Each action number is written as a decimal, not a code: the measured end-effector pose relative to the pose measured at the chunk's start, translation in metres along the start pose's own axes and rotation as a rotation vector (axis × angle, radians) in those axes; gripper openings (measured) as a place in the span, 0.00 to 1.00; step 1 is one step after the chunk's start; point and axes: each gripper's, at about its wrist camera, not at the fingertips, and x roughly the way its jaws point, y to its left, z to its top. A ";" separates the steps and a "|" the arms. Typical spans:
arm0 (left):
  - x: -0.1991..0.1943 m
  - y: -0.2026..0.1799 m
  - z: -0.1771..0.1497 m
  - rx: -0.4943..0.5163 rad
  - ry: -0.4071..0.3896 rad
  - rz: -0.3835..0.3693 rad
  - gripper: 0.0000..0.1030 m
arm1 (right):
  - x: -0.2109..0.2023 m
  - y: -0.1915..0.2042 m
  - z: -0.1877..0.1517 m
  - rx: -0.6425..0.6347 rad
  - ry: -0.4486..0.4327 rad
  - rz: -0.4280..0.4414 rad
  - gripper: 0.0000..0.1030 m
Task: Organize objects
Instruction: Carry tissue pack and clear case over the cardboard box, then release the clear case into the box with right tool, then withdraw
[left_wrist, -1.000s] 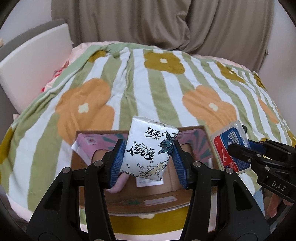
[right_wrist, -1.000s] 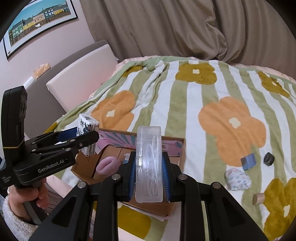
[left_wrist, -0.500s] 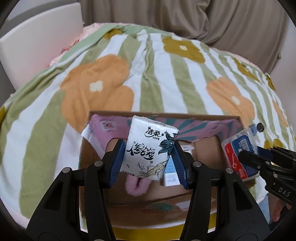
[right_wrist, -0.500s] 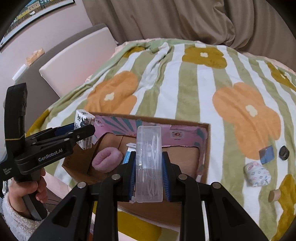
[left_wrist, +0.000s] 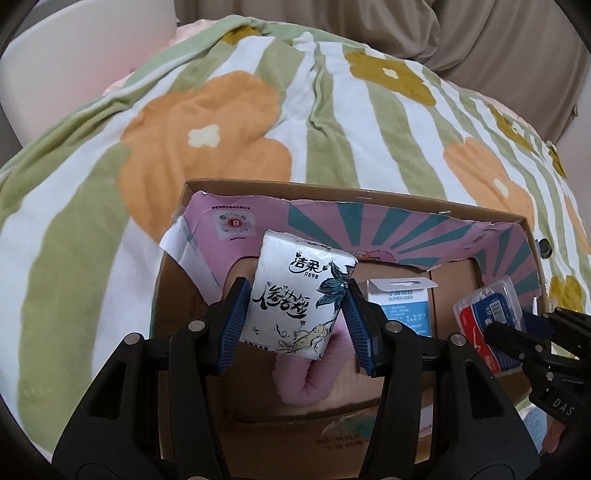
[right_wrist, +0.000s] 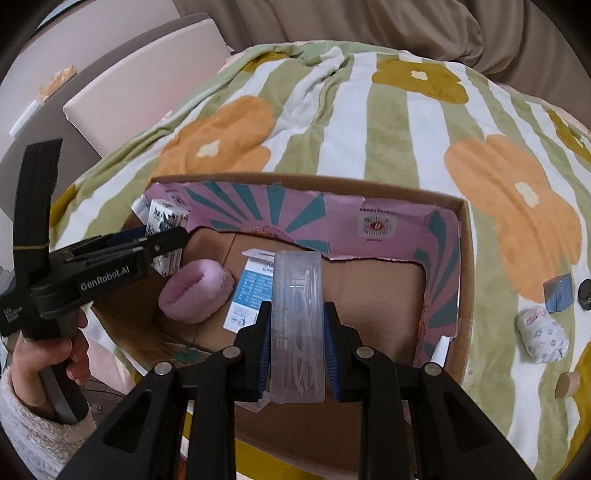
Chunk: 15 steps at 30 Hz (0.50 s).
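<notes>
Now left gripper (left_wrist: 297, 314) jaws clamp a tissue pack (left_wrist: 295, 291), right gripper's (right_wrist: 297, 347) a clear case (right_wrist: 297, 325), over the box (right_wrist: 463, 258).

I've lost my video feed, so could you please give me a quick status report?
Left gripper shut on white tissue pack, right gripper shut on clear plastic case. Both over open cardboard box. Nothing blocking.

box (right_wrist: 461, 258) right half: bare floor | left: pink roll (right_wrist: 197, 293), blue card (right_wrist: 251, 291)
</notes>
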 end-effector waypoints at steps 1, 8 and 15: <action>0.001 0.000 0.001 -0.001 0.001 -0.001 0.46 | 0.001 -0.001 -0.001 -0.001 0.001 -0.005 0.23; 0.006 -0.004 0.003 0.010 0.002 0.018 0.46 | 0.004 -0.004 -0.002 -0.007 0.010 -0.021 0.23; -0.001 -0.011 0.005 0.027 -0.041 0.027 0.62 | 0.007 -0.002 -0.002 -0.018 0.012 -0.007 0.23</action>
